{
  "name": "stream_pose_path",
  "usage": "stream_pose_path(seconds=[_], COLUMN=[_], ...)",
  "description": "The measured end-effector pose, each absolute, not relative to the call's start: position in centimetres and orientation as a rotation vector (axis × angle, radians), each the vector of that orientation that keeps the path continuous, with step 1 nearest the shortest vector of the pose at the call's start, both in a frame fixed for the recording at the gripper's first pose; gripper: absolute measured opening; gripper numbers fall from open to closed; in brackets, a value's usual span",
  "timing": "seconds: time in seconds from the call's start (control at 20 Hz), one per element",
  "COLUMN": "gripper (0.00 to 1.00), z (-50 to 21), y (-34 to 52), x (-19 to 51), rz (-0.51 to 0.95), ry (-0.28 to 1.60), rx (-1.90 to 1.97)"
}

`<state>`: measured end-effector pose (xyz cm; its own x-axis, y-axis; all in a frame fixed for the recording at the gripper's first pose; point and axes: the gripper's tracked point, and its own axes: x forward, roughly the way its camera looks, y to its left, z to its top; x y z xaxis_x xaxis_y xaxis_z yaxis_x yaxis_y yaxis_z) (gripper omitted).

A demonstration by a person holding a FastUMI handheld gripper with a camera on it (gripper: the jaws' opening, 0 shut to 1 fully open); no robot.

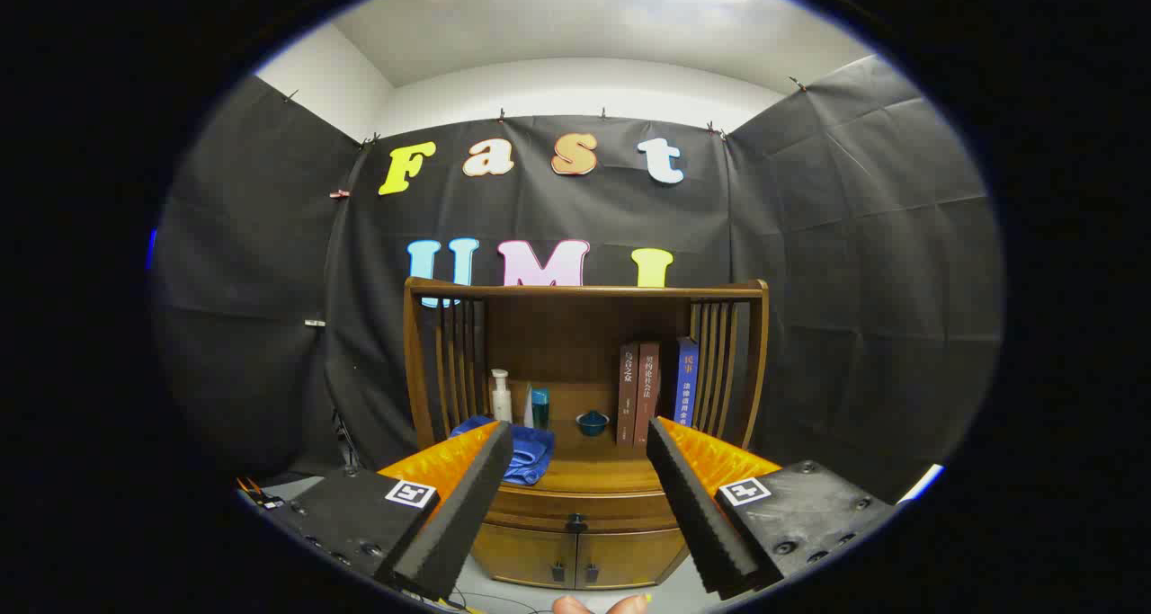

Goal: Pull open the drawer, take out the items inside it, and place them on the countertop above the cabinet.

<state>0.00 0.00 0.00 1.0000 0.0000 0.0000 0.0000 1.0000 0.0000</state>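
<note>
gripper view shows my jaws [575, 506] spread and empty, well short of the cabinet [584, 434]. its shut drawer [575, 512] with a small knob [576, 524] sits between them, beyond; i could slip off that knob.

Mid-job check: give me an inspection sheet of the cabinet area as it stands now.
Surface: countertop of the wooden cabinet, bare at the front.
Job's things: drawer shut, knob untouched; contents hidden.
Clutter: blue cloth, pump bottle, teal bottle, small blue bowl, books.
Grippers: gripper open, fingers apart, short of the drawer.
Cables: wires beside the cabinet.
Surroundings: black cloth wall.
</note>
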Motion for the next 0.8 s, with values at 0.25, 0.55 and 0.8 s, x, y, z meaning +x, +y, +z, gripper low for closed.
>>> stream_pose_path(seconds=[0.25,0.55,0.8], gripper=[0.98,0.98,0.98], z=[0.0,-0.9,-1.7], y=[0.0,-0.4,-0.6], x=[0.3,0.5,1.0], rz=[-0.002,-0.001,-0.006], ry=[-0.011,0.003,0.006], rx=[-0.002,-0.006,-0.002])
